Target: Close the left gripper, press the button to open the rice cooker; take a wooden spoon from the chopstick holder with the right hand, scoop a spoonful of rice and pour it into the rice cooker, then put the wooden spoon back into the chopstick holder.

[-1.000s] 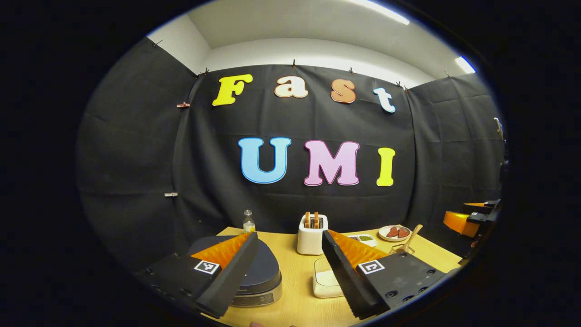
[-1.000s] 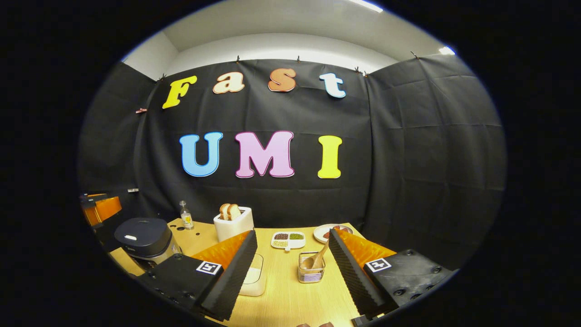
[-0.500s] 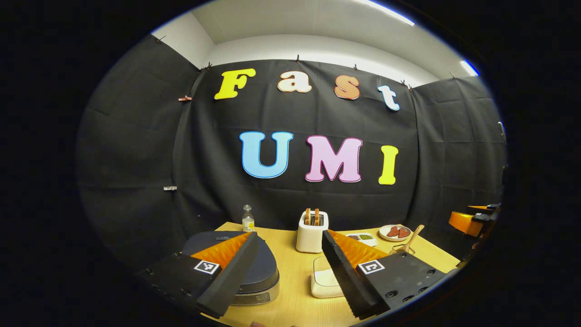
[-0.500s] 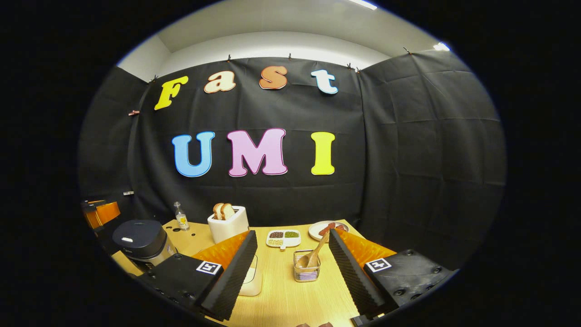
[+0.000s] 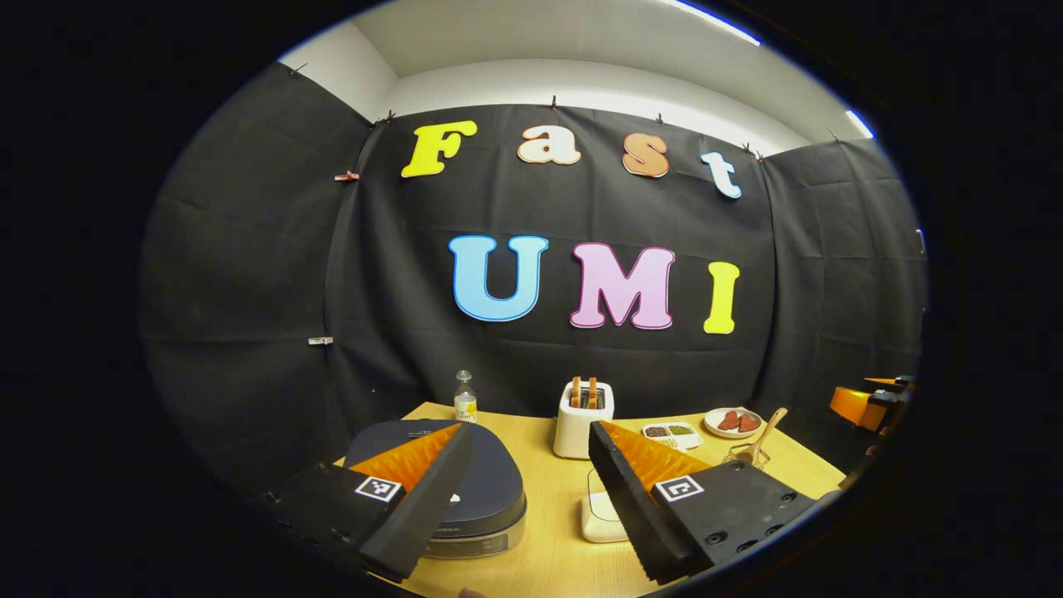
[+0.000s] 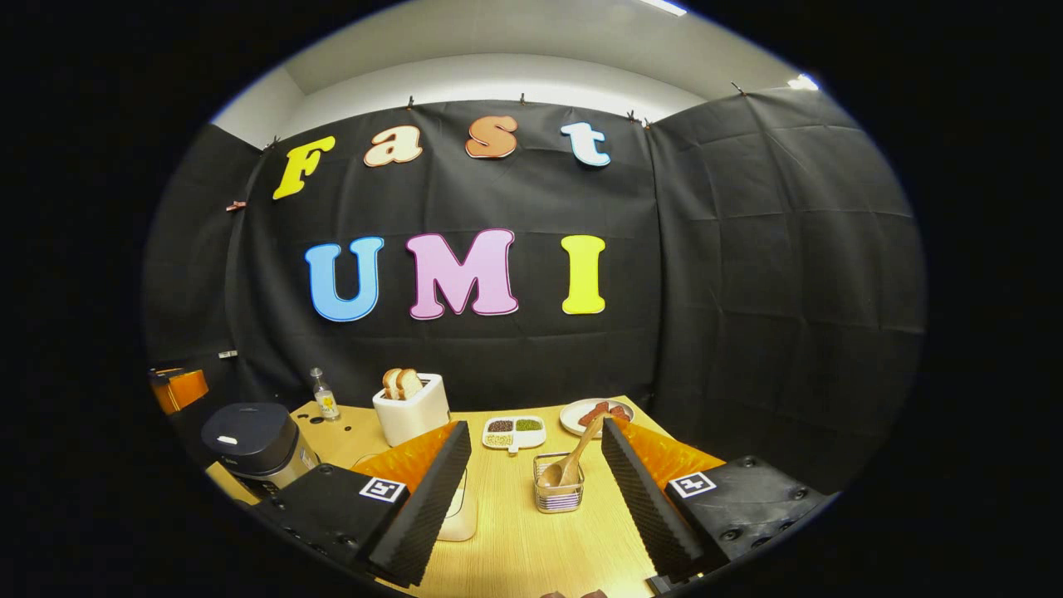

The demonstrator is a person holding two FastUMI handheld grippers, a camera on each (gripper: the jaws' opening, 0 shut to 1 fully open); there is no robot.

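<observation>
- A black-draped booth backs a pale wooden worktop that carries all the kitchen things.
- The left tool hangs above the near edge with its fingers spread wide and nothing between them.
- The rice cooker sits with its lid down, low and a little to the left of that tool's centre line, partly behind its left finger; the right gripper view shows the cooker at the far left of the worktop.
- Judging by this, the first step has yet to start: the fingers must come together, then go forward, down and slightly left to reach the button; I cannot pick the button out for certain.
- The right tool is also spread and empty.
- The wire chopstick holder stands just ahead, almost between its fingers.
- The wooden spoon stands in the holder bowl down, its handle leaning up and to the right.
- So the left tool is nearer the cooker, the right nearer the spoon.
</observation>
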